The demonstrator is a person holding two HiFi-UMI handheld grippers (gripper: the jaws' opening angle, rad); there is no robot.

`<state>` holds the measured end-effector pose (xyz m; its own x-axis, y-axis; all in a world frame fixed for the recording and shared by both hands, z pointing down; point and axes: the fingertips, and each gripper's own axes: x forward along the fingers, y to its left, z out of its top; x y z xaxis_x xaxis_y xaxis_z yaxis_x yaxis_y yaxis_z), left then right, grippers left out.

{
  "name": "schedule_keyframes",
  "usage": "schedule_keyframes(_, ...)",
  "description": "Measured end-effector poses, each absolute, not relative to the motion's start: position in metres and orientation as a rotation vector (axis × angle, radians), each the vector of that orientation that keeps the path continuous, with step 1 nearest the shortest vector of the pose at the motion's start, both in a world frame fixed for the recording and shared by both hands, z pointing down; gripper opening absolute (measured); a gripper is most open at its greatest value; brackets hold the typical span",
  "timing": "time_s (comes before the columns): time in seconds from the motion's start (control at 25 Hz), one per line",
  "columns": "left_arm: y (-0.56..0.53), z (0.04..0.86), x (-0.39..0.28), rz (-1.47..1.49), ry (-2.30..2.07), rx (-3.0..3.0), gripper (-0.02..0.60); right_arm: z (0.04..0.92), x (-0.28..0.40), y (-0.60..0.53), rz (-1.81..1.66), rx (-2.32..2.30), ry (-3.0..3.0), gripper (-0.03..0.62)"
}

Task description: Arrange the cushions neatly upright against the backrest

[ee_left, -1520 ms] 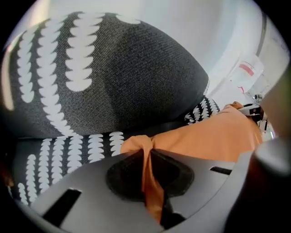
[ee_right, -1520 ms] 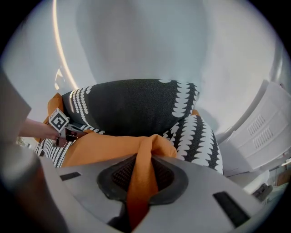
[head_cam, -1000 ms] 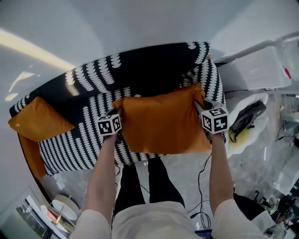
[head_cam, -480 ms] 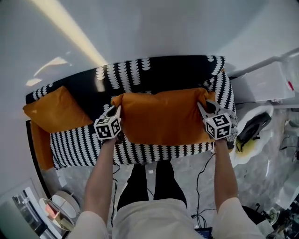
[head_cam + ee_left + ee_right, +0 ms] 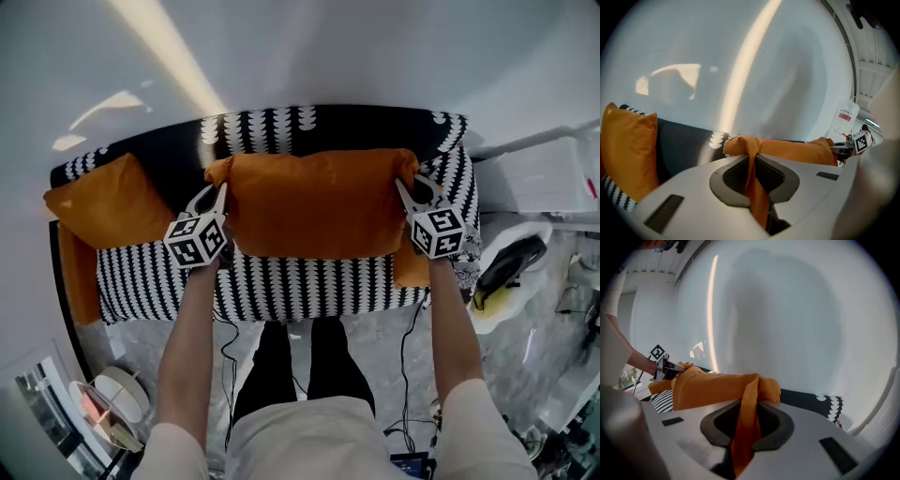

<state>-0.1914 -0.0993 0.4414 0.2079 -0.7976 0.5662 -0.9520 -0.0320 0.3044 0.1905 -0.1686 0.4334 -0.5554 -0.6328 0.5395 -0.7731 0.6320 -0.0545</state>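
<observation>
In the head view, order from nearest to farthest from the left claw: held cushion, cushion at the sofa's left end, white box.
1. The held cushion, pinched in the left claw.
2. The cushion at the sofa's left end, close, leftward.
3. The white box, far right.

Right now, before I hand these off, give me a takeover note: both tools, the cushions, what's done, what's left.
Left tool: shut on the held cushion, at its left corner.
Right tool: shut on its right corner.
Held cushion is up over the seat, in front of the backrest, not set down.
Second cushion stands against the backrest at the seat's left end: done.
Left to do: stand the held cushion upright against the backrest, then release.
</observation>
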Motion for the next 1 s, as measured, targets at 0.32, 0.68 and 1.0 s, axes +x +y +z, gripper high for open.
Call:
schedule_keyframes(0.32,-0.139,0.432,-0.208,0.288,-1.684,1.901,0.046,0.443,0.175,-0.209,0.377,1.135,-2.42,0.064)
schedule_keyframes(0.68,-0.15,0.443,-0.254,0.288,-1.765,1.837,0.048,0.471,0.132,-0.22,0.475,1.118,-2.455,0.069)
schedule_keyframes(1.0,-0.137,0.474,-0.314,0.348,-1.806,1.732,0.054,0.494,0.073,-0.214,0.491,1.04,-2.444,0.081)
